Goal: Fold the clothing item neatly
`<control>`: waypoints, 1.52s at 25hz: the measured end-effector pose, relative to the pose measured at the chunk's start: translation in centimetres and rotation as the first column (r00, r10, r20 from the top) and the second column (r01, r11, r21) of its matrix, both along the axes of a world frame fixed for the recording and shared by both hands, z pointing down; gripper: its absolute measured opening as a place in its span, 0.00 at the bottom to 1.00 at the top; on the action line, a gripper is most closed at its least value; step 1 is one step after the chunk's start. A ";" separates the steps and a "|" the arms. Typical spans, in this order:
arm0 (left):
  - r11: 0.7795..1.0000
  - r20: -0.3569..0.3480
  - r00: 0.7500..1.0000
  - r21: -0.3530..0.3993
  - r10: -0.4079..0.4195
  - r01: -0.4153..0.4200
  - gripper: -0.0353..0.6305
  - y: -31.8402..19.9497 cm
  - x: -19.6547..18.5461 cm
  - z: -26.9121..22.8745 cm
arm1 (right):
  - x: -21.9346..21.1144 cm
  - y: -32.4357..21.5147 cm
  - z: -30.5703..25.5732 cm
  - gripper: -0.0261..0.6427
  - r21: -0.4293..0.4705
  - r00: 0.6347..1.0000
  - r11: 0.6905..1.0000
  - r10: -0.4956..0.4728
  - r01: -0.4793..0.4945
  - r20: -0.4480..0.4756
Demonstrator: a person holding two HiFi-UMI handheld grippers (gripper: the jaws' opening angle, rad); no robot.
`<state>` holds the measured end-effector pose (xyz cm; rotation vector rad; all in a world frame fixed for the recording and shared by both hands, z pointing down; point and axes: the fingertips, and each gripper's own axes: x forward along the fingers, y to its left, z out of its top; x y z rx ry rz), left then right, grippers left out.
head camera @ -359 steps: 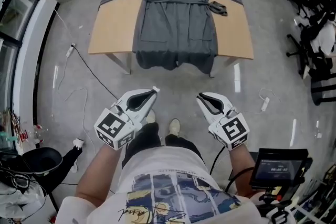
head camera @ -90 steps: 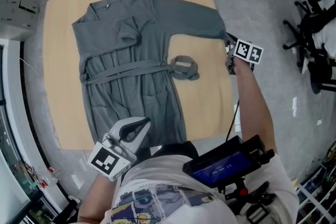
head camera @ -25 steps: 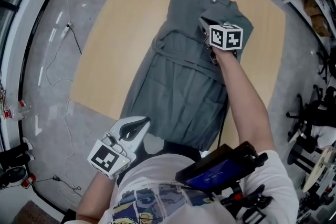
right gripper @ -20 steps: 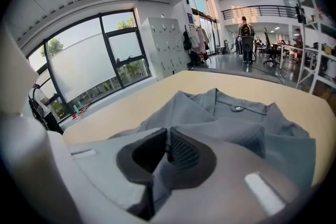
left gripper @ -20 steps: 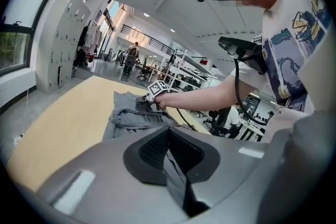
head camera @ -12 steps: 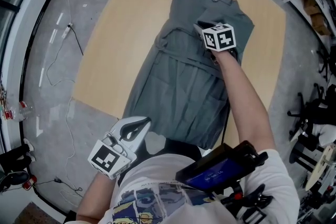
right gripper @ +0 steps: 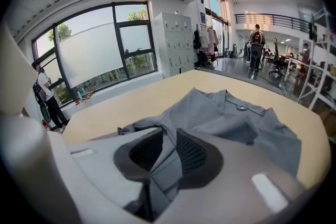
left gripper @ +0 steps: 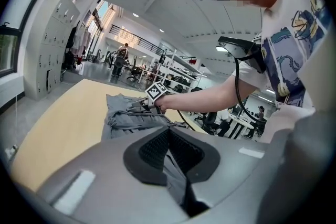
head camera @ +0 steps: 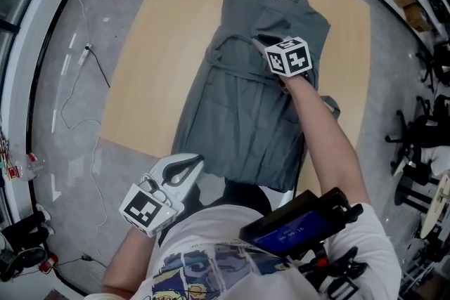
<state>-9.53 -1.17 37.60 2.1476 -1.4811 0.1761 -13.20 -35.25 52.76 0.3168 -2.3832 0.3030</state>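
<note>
Sleeve-folding stage looks finished: grey robe [head camera: 246, 109] lies lengthwise on table [head camera: 155, 46], both sleeves laid in across body, hem at near edge. Right gripper [head camera: 259, 41] low over chest; its jaws have just been opening, now narrowly apart, cloth seen through gap but not pinched. Left gripper [head camera: 195, 160] idle near body, jaws together, empty. Next move probably calls for both grippers at hem, folding up toward collar.
</note>
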 end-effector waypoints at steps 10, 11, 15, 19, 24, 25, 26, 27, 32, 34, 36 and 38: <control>0.974 0.024 0.976 0.066 0.215 -0.216 0.06 4.3 -0.6 1.1 | 5.7 6.3 -2.7 0.14 0.048 0.990 0.989 0.142 -0.143 0.024; 0.969 0.036 0.971 0.069 0.237 -0.239 0.06 4.8 -0.8 1.2 | 6.6 7.4 -3.1 0.14 0.051 0.987 0.985 0.161 -0.162 0.029; 0.943 0.046 0.946 0.078 0.322 -0.324 0.06 6.9 -1.1 1.7 | 10.4 12.3 -4.3 0.14 0.067 0.972 0.970 0.232 -0.234 0.035; 0.912 0.051 0.915 0.080 0.400 -0.403 0.06 8.5 -0.5 2.5 | 13.2 17.5 -4.4 0.14 0.056 0.959 0.957 0.282 -0.284 0.034; 0.893 0.076 0.895 0.071 0.439 -0.444 0.06 9.7 1.9 2.3 | 16.2 23.5 -4.8 0.14 0.038 0.958 0.957 0.286 -0.287 0.029; 0.891 0.081 0.893 0.070 0.442 -0.448 0.06 9.9 2.4 2.2 | 16.6 24.5 -5.0 0.14 0.036 0.958 0.957 0.286 -0.287 0.037; 0.890 0.087 0.892 0.069 0.444 -0.451 0.06 10.2 2.9 2.2 | 17.0 25.5 -5.1 0.14 0.033 0.957 0.957 0.286 -0.288 0.049; 0.890 0.092 0.891 0.067 0.445 -0.451 0.06 10.5 3.4 2.3 | 17.3 26.4 -5.2 0.14 0.029 0.956 0.957 0.285 -0.287 0.063; 0.899 0.110 0.897 0.050 0.428 -0.435 0.06 12.2 6.3 2.7 | 19.8 31.5 -5.2 0.14 0.014 0.964 0.968 0.246 -0.249 0.105; 0.907 0.113 0.904 0.044 0.412 -0.419 0.06 12.8 6.9 3.5 | 21.0 33.4 -4.8 0.14 0.012 0.965 0.971 0.236 -0.239 0.115; 0.915 0.114 0.911 0.032 0.396 -0.402 0.06 13.3 7.4 4.3 | 22.3 35.0 -4.1 0.14 0.013 0.966 0.972 0.231 -0.234 0.117; 0.921 0.114 0.915 0.013 0.386 -0.390 0.06 14.1 8.1 5.2 | 23.9 36.8 -3.2 0.14 0.014 0.968 0.974 0.225 -0.228 0.112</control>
